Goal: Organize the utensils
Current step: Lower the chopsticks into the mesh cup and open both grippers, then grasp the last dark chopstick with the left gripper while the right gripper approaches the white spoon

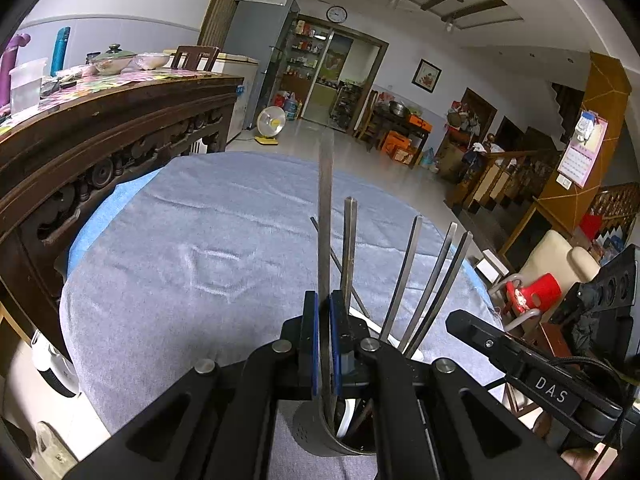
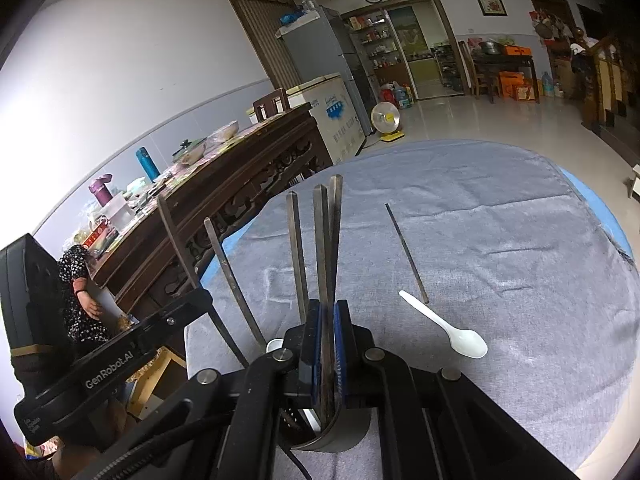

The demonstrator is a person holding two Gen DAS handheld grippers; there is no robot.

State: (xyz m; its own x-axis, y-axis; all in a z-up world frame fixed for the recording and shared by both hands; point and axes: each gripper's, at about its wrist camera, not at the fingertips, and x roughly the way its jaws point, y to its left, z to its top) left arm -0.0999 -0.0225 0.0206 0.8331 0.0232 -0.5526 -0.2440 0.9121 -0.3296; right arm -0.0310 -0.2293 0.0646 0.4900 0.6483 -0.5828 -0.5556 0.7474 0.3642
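Observation:
My left gripper (image 1: 324, 312) is shut on a metal chopstick (image 1: 325, 216) that stands upright, its lower end in a grey metal utensil holder (image 1: 316, 432). Several more chopsticks (image 1: 404, 276) lean in the holder. My right gripper (image 2: 328, 320) is shut on a chopstick (image 2: 325, 240) over the same holder (image 2: 336, 436). One loose chopstick (image 2: 406, 252) and a white plastic spoon (image 2: 448, 326) lie on the grey cloth (image 2: 500, 240) to the right. The left gripper's body (image 2: 100, 360) shows at the left of the right wrist view.
A carved dark wooden table (image 1: 100, 128) with bowls and bottles stands at the left, close to the cloth-covered round table (image 1: 180, 240). A red stool (image 1: 536, 292) and a cream chair (image 1: 560, 264) stand at the right. A person (image 2: 80, 292) stands by the wooden table.

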